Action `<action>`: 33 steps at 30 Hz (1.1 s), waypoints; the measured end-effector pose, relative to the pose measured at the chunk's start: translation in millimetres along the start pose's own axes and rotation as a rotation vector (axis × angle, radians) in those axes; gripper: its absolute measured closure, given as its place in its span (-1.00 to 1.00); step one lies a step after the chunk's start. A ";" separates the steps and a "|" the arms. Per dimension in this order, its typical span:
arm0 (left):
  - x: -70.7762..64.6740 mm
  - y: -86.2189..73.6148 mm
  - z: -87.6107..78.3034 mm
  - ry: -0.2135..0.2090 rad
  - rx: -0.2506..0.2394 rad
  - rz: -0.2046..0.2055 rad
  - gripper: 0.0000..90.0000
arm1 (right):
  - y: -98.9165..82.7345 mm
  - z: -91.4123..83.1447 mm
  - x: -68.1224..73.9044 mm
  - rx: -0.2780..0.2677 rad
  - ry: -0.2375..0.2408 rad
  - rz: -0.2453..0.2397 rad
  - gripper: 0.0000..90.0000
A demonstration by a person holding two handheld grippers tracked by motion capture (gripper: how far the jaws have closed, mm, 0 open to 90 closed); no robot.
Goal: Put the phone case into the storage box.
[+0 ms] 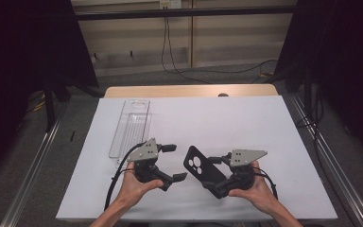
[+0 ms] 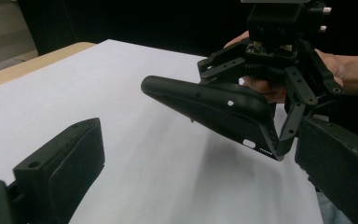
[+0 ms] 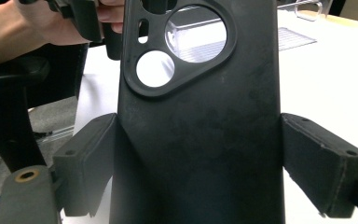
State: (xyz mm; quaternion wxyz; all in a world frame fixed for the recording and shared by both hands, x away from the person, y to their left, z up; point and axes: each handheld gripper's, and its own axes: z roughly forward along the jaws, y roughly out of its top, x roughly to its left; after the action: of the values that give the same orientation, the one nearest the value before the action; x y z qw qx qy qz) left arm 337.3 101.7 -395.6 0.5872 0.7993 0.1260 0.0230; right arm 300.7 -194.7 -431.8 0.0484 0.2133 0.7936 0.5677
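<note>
right gripper (image 1: 217, 176) clamps the black phone case (image 1: 202, 171) across its sides, raised off the table (image 1: 246, 123) for handover; left gripper (image 1: 176, 163) stands open alongside, holding nothing.

We are seeing open white tabletop (image 1: 227, 118) stretching across the far and right side, free for passage. A clear plastic rectangular tray (image 1: 130, 125) is blocking the far left, and a black phone case with camera cutouts (image 1: 203, 171) is filling the gap between our hands.
</note>
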 end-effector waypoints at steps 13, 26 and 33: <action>-0.7 -2.5 6.8 -0.049 0.021 0.009 -0.93 | 0.9 5.8 5.1 0.012 0.058 -0.016 -0.68; -2.0 1.6 9.4 -0.075 0.023 0.039 -0.96 | 1.5 7.5 5.2 0.018 0.085 -0.018 -0.68; -0.6 6.1 10.7 -0.099 0.025 0.049 -0.94 | 3.2 4.9 5.5 0.009 0.089 -0.019 -0.68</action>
State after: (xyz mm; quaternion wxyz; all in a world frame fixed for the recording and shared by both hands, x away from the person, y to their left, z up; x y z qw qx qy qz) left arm 339.8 89.8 -393.1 0.5821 0.8094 0.0774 -0.0039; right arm 298.2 -187.4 -429.7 0.0178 0.1804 0.7995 0.5727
